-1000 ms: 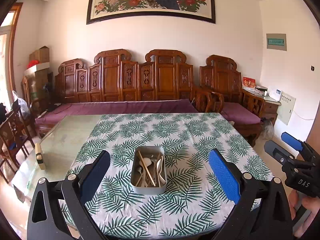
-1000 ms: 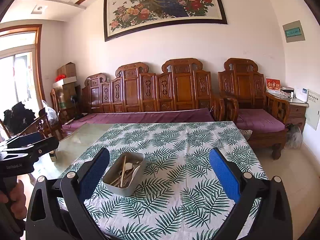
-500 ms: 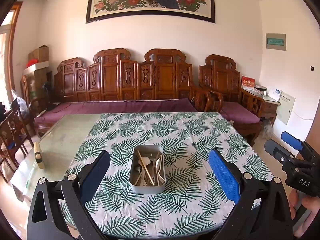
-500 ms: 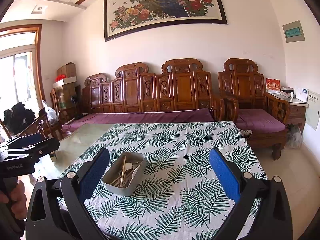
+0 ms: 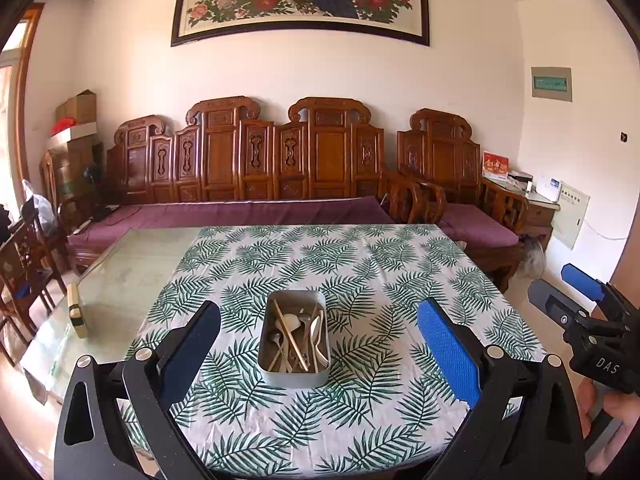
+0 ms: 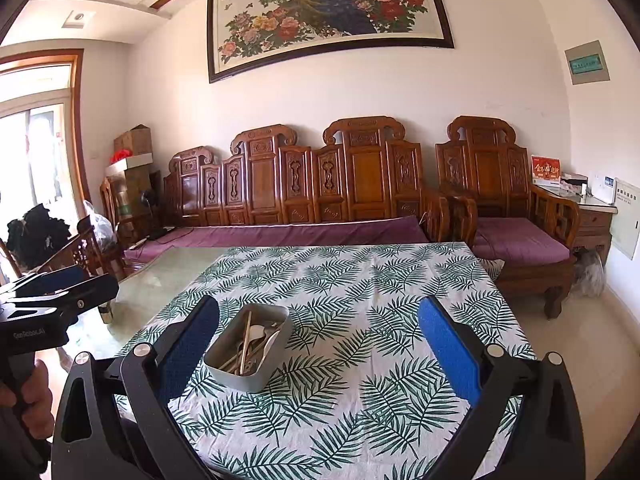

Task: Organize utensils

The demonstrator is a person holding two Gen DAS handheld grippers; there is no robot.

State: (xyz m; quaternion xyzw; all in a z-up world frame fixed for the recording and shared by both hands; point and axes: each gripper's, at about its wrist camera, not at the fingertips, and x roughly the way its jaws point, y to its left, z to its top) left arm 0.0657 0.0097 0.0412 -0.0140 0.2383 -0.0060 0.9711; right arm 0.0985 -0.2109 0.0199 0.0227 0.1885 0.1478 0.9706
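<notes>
A grey metal tin stands on the leaf-print tablecloth, holding several utensils: spoons and wooden chopsticks lying mixed. My left gripper is open and empty, held above the table's near edge with the tin straight ahead between its fingers. My right gripper is open and empty, to the right of the tin, which sits by its left finger. The utensils show in the right wrist view too. Each gripper shows at the edge of the other's view.
The cloth covers the right part of a glass-topped table. A small wooden block lies on the bare glass at the left. A carved wooden bench with purple cushions stands behind the table. Wooden chairs stand at the left.
The left gripper view has shifted slightly, so the tin sits a little lower and nearer. The right gripper has not moved. Both stay open.
</notes>
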